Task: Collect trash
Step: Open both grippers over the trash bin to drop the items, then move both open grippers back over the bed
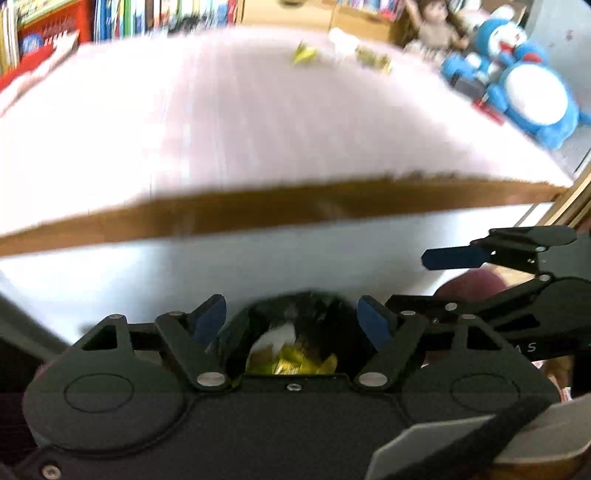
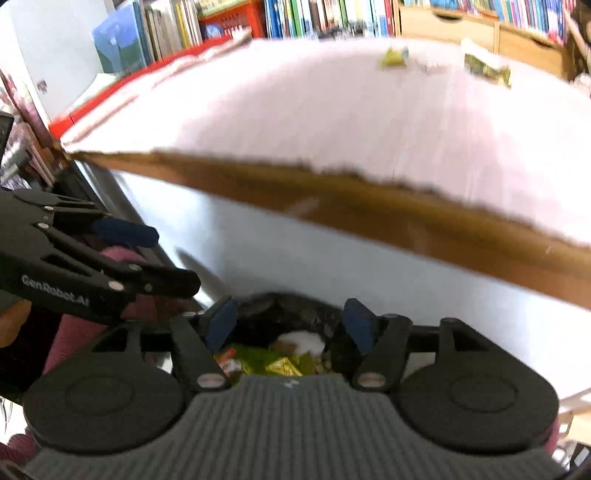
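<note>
My left gripper (image 1: 291,317) stands open with nothing between its blue pads. Right below it is a bin lined with a black bag (image 1: 314,301), holding yellow wrappers (image 1: 291,363) and white paper. My right gripper (image 2: 290,319) is open and empty over the same bin (image 2: 266,304), beside the left one (image 2: 155,258). In the left wrist view the right gripper (image 1: 432,280) shows at the right edge. On the far end of the pink-clothed table (image 1: 221,129) lie a yellow wrapper (image 1: 303,55), a green-gold wrapper (image 1: 373,59) and a white crumpled piece (image 1: 341,40). Both views are blurred.
The table's brown front edge (image 2: 369,206) runs across just beyond the bin. A blue plush toy (image 1: 532,88) and a doll (image 1: 436,29) sit at the table's far right. Bookshelves (image 2: 325,14), a red crate (image 2: 232,22) and wooden drawers (image 2: 461,26) line the back.
</note>
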